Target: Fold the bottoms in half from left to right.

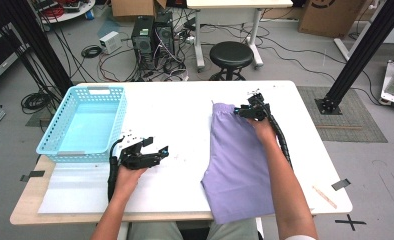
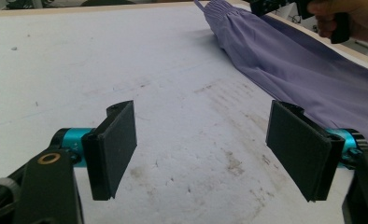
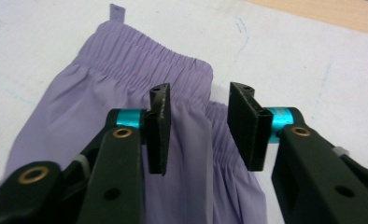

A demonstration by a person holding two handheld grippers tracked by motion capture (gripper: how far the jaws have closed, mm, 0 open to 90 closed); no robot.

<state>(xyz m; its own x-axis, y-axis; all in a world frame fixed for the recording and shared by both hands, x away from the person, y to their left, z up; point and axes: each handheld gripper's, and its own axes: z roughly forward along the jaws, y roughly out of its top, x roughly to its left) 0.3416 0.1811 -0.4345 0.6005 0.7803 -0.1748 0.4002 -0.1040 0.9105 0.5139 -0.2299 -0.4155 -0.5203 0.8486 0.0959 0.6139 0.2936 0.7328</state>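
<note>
1. Lilac cloth is the thing in play: a pair of purple shorts [image 1: 237, 165] lies flat on the right half of the white table [image 1: 185, 110], its gathered waistband [image 3: 140, 51] at the far end and its leg hems hanging at the near edge by the person.

2. So the long axis runs from the person outward, near edge to far, tilted a little toward the right at the top.

3. Up at that far end sits the right gripper [image 1: 249, 111], right over the waistband. From the right gripper view its jaws are part-way apart, with the elastic lying just ahead of and below them; the right gripper [image 3: 198, 128] looks poised above the cloth, and no pad appears to press on it.

4. Whether the tips brush the fabric cannot be told from these angles.

5. Across the table, the left gripper [image 1: 150, 152] rests low near the pale blue basket [image 1: 52, 145], its jaws wide apart over bare tabletop, nothing between them. In the left gripper view [image 2: 201, 154] the shorts lie off to its right and ahead, well apart.

6. Judgement: the right hand is far nearer the waistband, so a pinch there is its job; the left would have to cross toward the shorts to take the waistband's other corner.
</note>
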